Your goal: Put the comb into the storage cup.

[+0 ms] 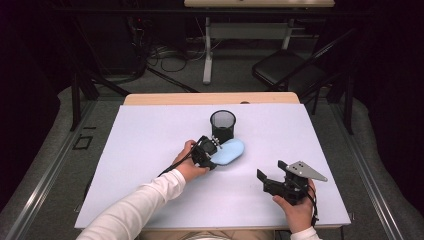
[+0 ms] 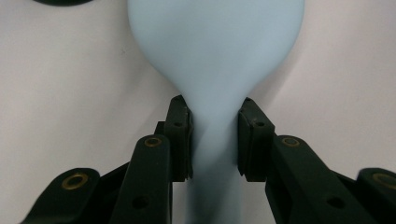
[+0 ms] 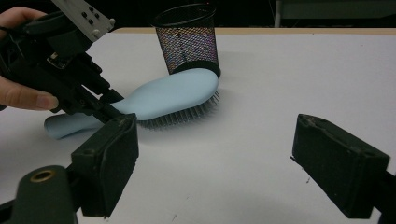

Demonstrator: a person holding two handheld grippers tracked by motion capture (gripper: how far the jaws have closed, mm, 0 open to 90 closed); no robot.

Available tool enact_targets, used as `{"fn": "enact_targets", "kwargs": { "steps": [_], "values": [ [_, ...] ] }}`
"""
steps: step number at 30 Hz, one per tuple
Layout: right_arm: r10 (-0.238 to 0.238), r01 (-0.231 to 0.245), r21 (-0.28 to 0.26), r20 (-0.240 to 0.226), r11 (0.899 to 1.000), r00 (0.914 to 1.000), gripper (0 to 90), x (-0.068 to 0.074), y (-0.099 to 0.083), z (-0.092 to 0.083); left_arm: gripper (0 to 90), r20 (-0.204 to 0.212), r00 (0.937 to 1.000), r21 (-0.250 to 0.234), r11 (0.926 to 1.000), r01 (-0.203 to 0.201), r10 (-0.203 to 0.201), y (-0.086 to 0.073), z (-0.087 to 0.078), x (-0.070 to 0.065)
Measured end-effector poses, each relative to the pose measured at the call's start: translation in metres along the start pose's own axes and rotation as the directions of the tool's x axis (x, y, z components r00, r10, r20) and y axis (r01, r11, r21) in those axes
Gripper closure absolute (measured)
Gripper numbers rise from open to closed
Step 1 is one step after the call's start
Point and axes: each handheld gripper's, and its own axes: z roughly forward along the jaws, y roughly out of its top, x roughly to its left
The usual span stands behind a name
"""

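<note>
While the left gripper [image 2: 215,140] clamps the neck of the pale blue hairbrush [image 1: 227,151], bristles down near the table's [image 1: 150,150] centre beside the mesh cup [image 1: 222,125], the right gripper [image 3: 215,163] stands open, well apart.

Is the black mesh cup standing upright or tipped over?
Upright: the black mesh cup stands on its base on the table, open mouth up, beside the blue hairbrush.

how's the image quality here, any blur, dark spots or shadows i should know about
High view: the white table is evenly lit, the room around it dark. Left gripper view: the light blue hairbrush is soft and out of focus, while the pads look sharper. Right gripper view: a soft shadow lies under the brush bristles; the near jaws are slightly blurred.
</note>
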Motion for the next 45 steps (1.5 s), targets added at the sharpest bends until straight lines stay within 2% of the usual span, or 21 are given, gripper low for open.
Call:
{"fn": "enact_targets", "kwargs": {
  "steps": [7, 9, 14, 18, 29, 36, 45],
  "values": [
    [0.003, -0.003, -0.003, 0.000, 1.000, 1.0000, 14.3, 0.000, 0.000, 0.000, 69.8, -0.010, 0.9999, -0.012, 0.9999, -0.004, 0.004, 0.000, 0.000, -0.001],
    [0.003, -0.003, -0.001, 0.000, 1.000, 1.0000, 14.3, 0.000, 0.000, 0.000, 69.8, -0.002, 1.0000, -0.022, 0.9997, 0.007, -0.007, 0.000, 0.000, -0.001],
    [0.003, -0.003, -0.003, 0.000, 1.000, 1.0000, 14.3, 0.000, 0.000, 0.000, 69.9, -0.002, 1.0000, -0.035, 0.9994, 0.004, -0.004, 0.001, 0.000, -0.002],
    [0.002, -0.002, -0.002, 0.001, 1.000, 1.0000, 14.3, 0.000, 0.000, 0.000, 69.8, 0.004, 0.9999, -0.066, 0.9977, 0.014, -0.014, 0.000, -0.003, -0.004],
    [0.001, -0.001, -0.003, 0.001, 1.000, 1.0000, 14.3, 0.000, 0.000, 0.000, 69.9, 0.002, 0.9999, -0.119, 0.9929, -0.012, 0.012, 0.000, -0.011, -0.011],
    [-0.002, 0.002, -0.003, 0.002, 1.000, 1.0000, 14.2, 0.000, 0.001, -0.001, 69.9, 0.006, 0.9998, -0.168, 0.9856, -0.017, 0.019, 0.000, -0.020, -0.014],
    [0.004, -0.004, -0.007, 0.010, 1.000, 0.9999, 14.2, 0.000, 0.001, -0.001, 69.8, 0.024, 0.9996, -0.237, 0.9714, 0.016, -0.011, -0.001, -0.034, -0.009]
  ]
}}
